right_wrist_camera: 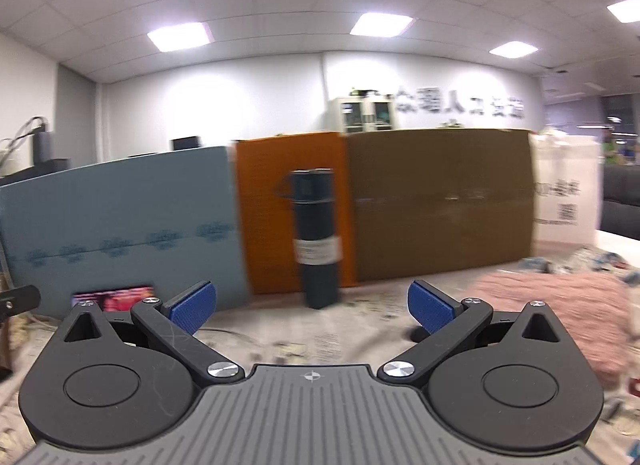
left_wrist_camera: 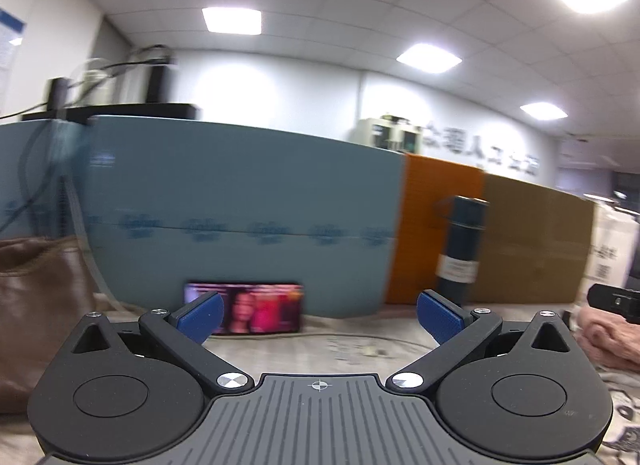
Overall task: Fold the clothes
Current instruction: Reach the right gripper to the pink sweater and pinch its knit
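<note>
A fluffy pink garment [right_wrist_camera: 560, 305] lies bunched on the patterned table cover at the right of the right wrist view; its edge also shows at the far right of the left wrist view [left_wrist_camera: 608, 341]. My right gripper [right_wrist_camera: 312, 307] is open and empty, held above the table to the left of the garment. My left gripper [left_wrist_camera: 320, 315] is open and empty, further left, pointing at the back panels. The right gripper's black body [left_wrist_camera: 616, 303] shows at the right edge of the left wrist view.
Blue [left_wrist_camera: 240, 217], orange [right_wrist_camera: 288, 209] and brown cardboard [right_wrist_camera: 440, 201] panels stand along the table's back. A dark cylinder bottle [right_wrist_camera: 318, 237] stands before them. A phone with a lit screen [left_wrist_camera: 256, 309] leans on the blue panel. A brown bag [left_wrist_camera: 36, 313] sits left.
</note>
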`<state>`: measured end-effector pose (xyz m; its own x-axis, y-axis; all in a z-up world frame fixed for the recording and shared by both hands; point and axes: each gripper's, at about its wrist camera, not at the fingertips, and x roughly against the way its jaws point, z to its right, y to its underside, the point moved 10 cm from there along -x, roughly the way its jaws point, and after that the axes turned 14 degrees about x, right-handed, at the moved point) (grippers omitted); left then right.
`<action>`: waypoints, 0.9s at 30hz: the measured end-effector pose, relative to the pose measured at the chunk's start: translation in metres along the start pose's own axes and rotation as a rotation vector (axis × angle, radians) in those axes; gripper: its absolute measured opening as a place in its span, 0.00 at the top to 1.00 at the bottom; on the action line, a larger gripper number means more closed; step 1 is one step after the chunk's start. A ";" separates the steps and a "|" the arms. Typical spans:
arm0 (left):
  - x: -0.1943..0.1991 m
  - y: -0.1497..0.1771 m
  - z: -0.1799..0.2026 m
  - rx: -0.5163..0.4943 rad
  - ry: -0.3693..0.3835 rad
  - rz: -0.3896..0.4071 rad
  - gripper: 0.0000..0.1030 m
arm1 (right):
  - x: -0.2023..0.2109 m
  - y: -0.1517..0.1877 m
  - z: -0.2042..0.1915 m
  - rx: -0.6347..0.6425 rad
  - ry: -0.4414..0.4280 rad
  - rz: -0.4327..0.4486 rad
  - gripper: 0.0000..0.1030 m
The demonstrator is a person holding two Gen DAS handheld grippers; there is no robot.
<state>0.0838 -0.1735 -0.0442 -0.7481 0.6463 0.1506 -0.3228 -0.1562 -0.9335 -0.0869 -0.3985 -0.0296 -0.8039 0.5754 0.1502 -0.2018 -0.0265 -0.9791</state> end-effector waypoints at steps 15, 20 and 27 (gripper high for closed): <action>-0.041 0.042 0.121 -0.088 0.275 -0.065 0.00 | 0.000 0.058 0.107 -0.020 0.177 -0.086 0.00; -0.072 0.044 0.161 -0.019 0.397 -0.156 0.00 | -0.032 0.067 0.136 -0.032 0.215 -0.146 0.00; -0.107 0.069 0.192 0.164 0.496 -0.331 0.00 | -0.103 0.076 0.157 -0.046 0.183 -0.288 0.07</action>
<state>0.0302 -0.3964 -0.0626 -0.2473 0.9441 0.2178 -0.6063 0.0245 -0.7949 -0.1074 -0.5881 -0.0974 -0.6030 0.6914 0.3979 -0.3771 0.1925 -0.9059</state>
